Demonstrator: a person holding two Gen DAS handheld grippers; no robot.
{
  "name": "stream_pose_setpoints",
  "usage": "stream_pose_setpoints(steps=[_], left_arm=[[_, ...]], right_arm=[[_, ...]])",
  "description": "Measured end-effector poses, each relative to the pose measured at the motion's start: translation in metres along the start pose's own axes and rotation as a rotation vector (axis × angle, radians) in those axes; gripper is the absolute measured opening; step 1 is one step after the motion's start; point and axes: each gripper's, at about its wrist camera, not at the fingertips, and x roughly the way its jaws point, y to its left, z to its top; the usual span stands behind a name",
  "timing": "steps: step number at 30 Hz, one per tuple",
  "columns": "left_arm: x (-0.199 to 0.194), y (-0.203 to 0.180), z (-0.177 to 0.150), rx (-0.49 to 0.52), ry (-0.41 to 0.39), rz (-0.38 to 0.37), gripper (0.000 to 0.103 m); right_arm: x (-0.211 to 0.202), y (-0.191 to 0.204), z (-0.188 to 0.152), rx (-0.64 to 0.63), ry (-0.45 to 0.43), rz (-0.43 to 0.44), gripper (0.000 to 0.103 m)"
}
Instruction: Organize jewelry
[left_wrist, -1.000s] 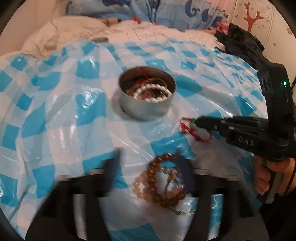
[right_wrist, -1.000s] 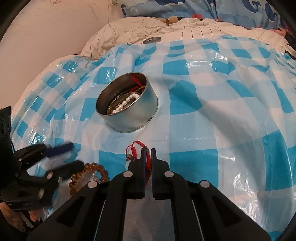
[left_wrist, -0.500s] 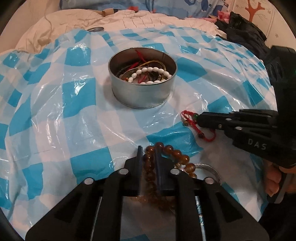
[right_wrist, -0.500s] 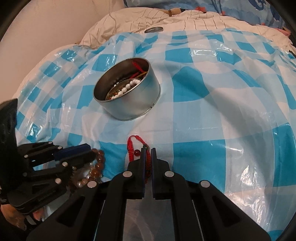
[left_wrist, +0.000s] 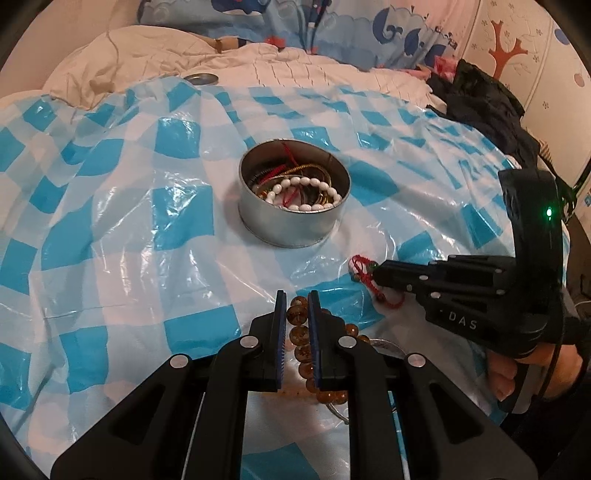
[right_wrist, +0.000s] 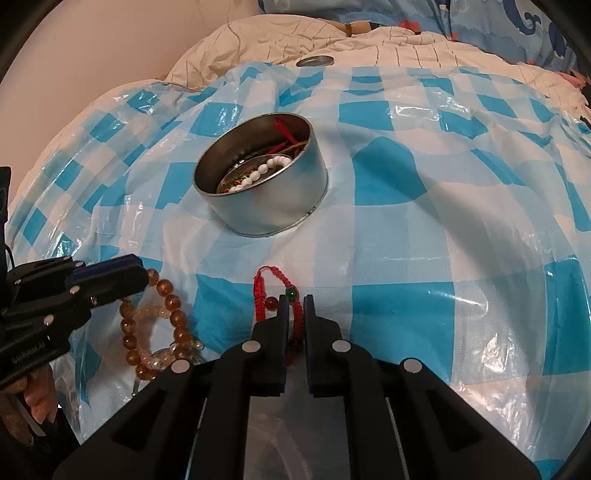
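Left gripper (left_wrist: 296, 308) has just closed on the amber bead bracelet (left_wrist: 301, 341), low in the frame; right gripper (right_wrist: 294, 308) pinches the red cord bracelet (right_wrist: 275, 295). Grasping is complete on both. Next: lift and carry each to the tin (left_wrist: 293, 206) at centre. Both grippers pitch steeply downward over the bed.

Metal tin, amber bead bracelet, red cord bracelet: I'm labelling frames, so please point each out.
metal tin (left_wrist: 291, 229), left wrist view, front wall.
amber bead bracelet (right_wrist: 173, 302), right wrist view, one bead.
red cord bracelet (right_wrist: 259, 295), right wrist view, left strand.
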Motion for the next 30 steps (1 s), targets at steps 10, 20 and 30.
stream_pose_setpoints(steps=[10,20,30], left_arm=[[0.001,-0.003,0.001,0.013,0.000,0.014,0.010],[-0.003,-0.010,0.001,0.053,-0.013,0.061,0.010],[-0.006,-0.014,0.002,0.077,-0.025,0.082,0.010]], right_arm=[[-0.019,0.004,0.006,0.017,-0.077,0.068,0.006],[-0.034,0.008,0.010,0.019,-0.146,0.118,0.006],[-0.043,0.012,0.009,0.009,-0.187,0.158,0.006]])
